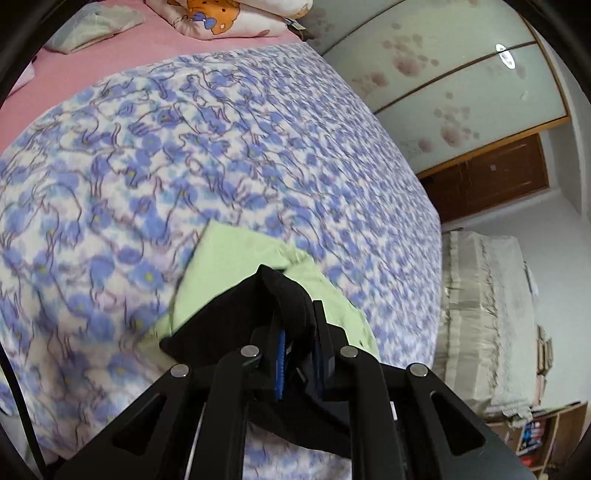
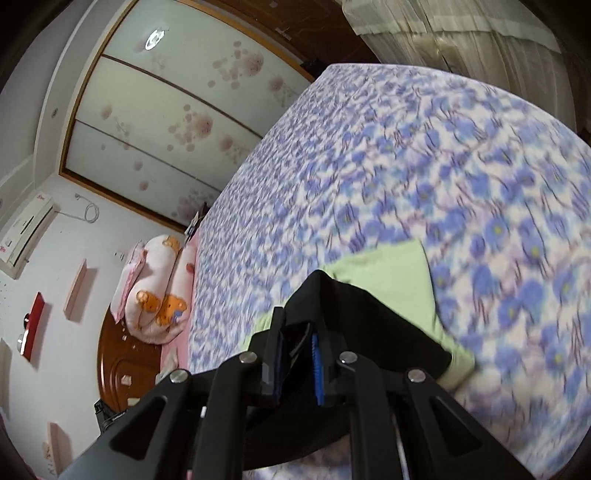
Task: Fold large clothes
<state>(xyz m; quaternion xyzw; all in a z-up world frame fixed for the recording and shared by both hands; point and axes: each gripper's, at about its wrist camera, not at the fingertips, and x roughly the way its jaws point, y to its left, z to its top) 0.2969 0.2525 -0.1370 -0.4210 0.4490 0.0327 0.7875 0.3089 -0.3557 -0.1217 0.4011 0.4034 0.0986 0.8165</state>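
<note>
Black cloth point(image 1: 236, 314) pinched in the left gripper point(image 1: 299, 354), jaws nearly closed, fabric bunched up over the fingertips and draped down both sides. Same black cloth point(image 2: 373, 325) caught in the right gripper point(image 2: 295, 365) too, jaws drawn close with a fold of it between the blue pads point(image 2: 317, 369). Held up off the bed by both tools, hanging slack beneath them.

Pale green cloth point(image 1: 240, 254) lying flat on the bed just beyond the black one, partly covered by it; seen again from the right wrist point(image 2: 391, 269) as a square-cornered patch. Cannot tell whether green and black belong to one garment.

Underneath, a bedspread point(image 1: 184, 155) printed with blue flowers on white, spread wide over the mattress, blurred in both views. Pink sheet point(image 1: 122, 51) showing at the far end, with a cartoon-print pillow point(image 1: 221, 18) on it. Same pillow point(image 2: 162, 291) at the left of the right-wrist view, against a wooden headboard point(image 2: 122, 362).

Sliding wardrobe doors point(image 1: 461, 74) with a faded pink blossom pattern beside the bed. Air conditioner point(image 2: 26, 232) high on the white wall.
</note>
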